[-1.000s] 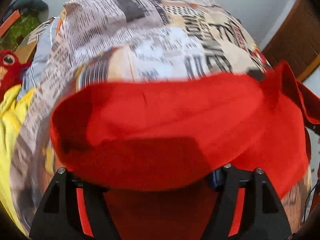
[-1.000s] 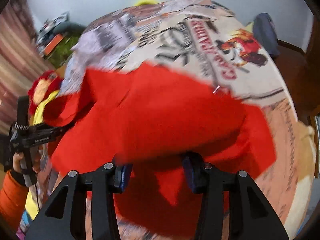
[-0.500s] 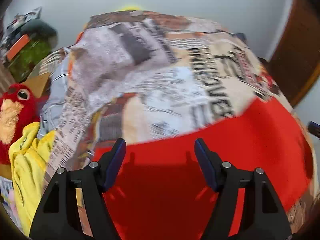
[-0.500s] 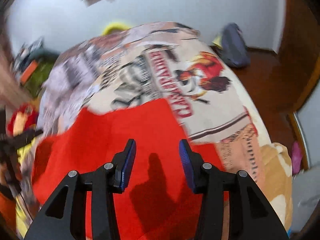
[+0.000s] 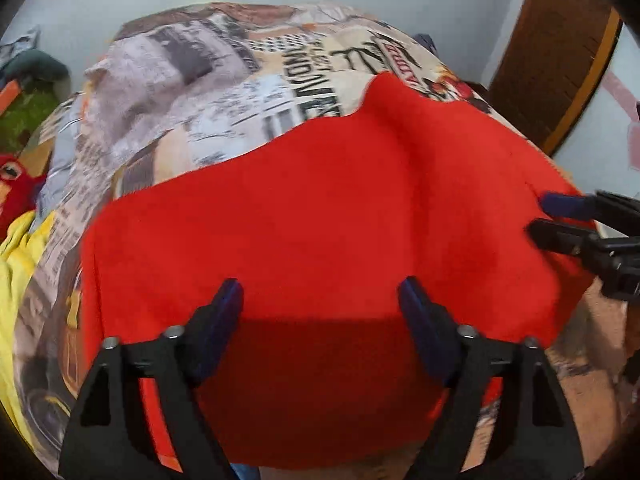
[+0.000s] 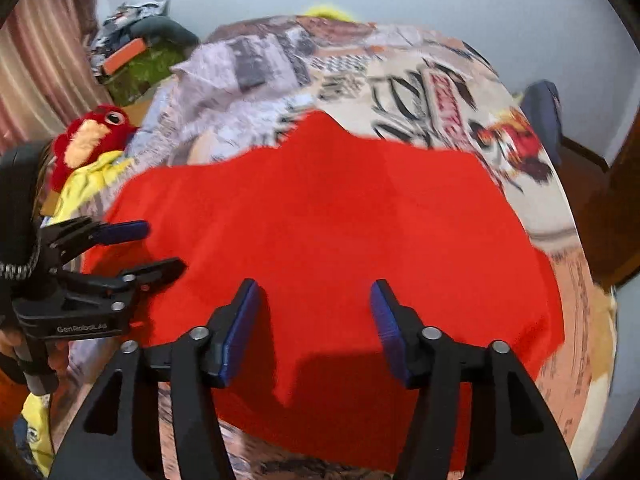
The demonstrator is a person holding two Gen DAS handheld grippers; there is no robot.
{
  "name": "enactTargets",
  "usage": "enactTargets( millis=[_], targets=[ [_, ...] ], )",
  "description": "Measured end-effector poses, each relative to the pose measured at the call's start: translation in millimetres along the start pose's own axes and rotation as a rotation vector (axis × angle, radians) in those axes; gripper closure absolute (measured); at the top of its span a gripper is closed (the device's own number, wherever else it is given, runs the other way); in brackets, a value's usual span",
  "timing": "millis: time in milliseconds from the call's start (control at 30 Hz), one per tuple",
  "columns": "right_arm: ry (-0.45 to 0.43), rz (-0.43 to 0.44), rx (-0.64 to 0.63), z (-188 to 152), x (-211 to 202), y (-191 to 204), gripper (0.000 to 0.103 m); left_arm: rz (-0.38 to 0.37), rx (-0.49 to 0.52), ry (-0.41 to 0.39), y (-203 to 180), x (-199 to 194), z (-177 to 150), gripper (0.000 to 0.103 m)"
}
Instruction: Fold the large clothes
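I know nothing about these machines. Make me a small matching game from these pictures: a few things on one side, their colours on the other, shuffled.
Things:
1. garment spread on the bed
2. plush toy with big eyes
3. crumpled cloth at the bed's left edge
4. pads inside the left tool

Colours:
A. yellow
B. blue
C. plain orange-red
D. red with a pale patch

Pairs: 1-C, 2-D, 3-A, 4-B

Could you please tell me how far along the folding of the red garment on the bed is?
Done: the red garment lies spread over the newspaper-print bedspread. In hand: nothing is gripped; the left gripper and right gripper hover over it, jaws opening. Left: no neat folded shape shows yet, and a yellow garment waits beside.
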State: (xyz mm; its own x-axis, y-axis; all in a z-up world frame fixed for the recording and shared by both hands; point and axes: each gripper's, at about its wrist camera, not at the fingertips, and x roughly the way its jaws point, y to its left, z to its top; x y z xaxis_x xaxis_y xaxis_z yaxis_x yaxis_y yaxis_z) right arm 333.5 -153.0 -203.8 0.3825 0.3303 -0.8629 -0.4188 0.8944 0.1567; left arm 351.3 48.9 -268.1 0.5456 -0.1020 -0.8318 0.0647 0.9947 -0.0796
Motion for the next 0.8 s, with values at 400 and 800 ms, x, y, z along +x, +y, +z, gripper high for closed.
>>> enactTargets(
  millis=[400, 800],
  targets=[
    [0.021, -0.047, 0.138, -63, -23, -56, 0.047, 0.001, -0.144, -0.009, 39, -30, -39, 0.009],
    [0.083, -0.125, 0.302, -95, -45, -91, 0.039, 0.137, -0.372, 0.014, 98, -70, -78, 0.009]
  ],
)
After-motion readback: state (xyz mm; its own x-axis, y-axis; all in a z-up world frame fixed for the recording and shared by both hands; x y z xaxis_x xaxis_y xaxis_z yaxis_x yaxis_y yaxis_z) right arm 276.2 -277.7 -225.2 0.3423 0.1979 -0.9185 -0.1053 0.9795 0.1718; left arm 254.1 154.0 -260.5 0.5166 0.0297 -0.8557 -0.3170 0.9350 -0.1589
